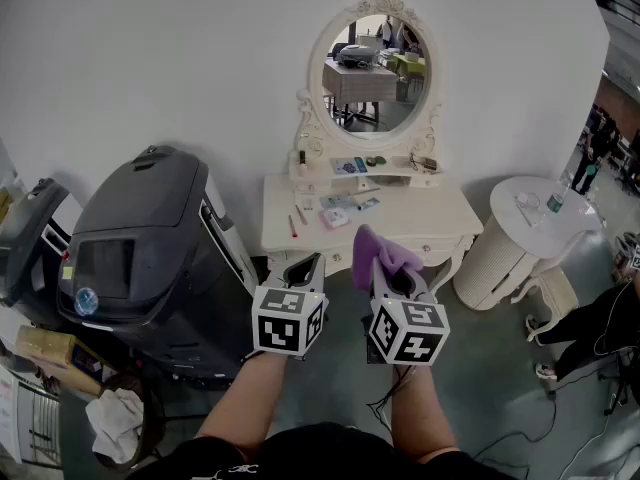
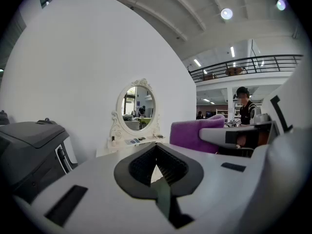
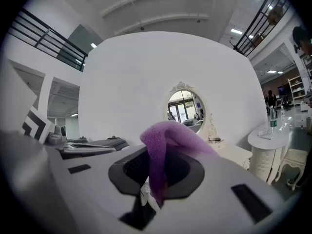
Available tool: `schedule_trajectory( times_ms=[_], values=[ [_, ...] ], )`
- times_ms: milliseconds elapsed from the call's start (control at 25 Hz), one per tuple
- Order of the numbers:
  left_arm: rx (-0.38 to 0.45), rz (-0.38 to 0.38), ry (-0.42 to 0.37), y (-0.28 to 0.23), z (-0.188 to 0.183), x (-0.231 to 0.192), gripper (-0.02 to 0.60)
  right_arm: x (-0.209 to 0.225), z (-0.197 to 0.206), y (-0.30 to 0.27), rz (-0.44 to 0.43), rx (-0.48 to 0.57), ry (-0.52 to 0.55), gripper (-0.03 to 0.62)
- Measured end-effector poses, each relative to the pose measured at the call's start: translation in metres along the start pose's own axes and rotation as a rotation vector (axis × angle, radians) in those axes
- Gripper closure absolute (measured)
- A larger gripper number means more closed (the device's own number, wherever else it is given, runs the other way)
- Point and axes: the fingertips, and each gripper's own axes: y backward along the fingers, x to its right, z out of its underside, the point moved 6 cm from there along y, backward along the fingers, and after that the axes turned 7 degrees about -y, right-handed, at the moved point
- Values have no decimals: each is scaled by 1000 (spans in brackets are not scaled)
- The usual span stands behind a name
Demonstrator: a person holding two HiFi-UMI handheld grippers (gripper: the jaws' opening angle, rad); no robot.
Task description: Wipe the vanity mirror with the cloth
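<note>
An oval vanity mirror [image 1: 378, 71] in an ornate white frame stands on a white dressing table [image 1: 420, 226] against the wall; it also shows far off as the mirror [image 2: 137, 105] and the mirror [image 3: 184, 106]. My right gripper [image 1: 385, 268] is shut on a purple cloth [image 1: 383, 252], which drapes over its jaws as the cloth [image 3: 165, 143]. My left gripper [image 1: 303, 268] hangs beside it, shut with nothing held; from it the purple cloth [image 2: 195, 133] shows to the right. Both grippers hover short of the table's front edge.
A large dark grey machine [image 1: 150, 243] stands left of the dressing table. A white round side table [image 1: 545, 218] with a bottle [image 1: 556, 200] is at the right. Small items [image 1: 335, 208] lie on the tabletop. A seated person's legs [image 1: 590, 323] are at far right.
</note>
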Motion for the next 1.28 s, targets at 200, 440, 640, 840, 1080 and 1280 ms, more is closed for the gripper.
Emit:
schedule_trajectory(
  times_ms=[200, 440, 640, 840, 1080, 1280],
  values=[
    [-23, 4, -1, -27, 3, 4, 575, 16, -5, -11, -11, 1, -6, 545],
    [-41, 6, -7, -49, 3, 14, 575, 36, -7, -18, -9, -16, 1, 545],
    [-31, 9, -13, -67, -8, 28, 575, 59, -20, -16, -24, 0, -14, 545],
    [-32, 10, -14, -85, -15, 52, 575, 88, -29, -8, -21, 0, -3, 545],
    [-47, -12, -1, -100, -8, 79, 575, 124, -28, -1, -20, -26, 1, 545],
    [-71, -7, 13, -110, -1, 88, 575, 136, -28, -2, -19, -41, 5, 545]
  ],
)
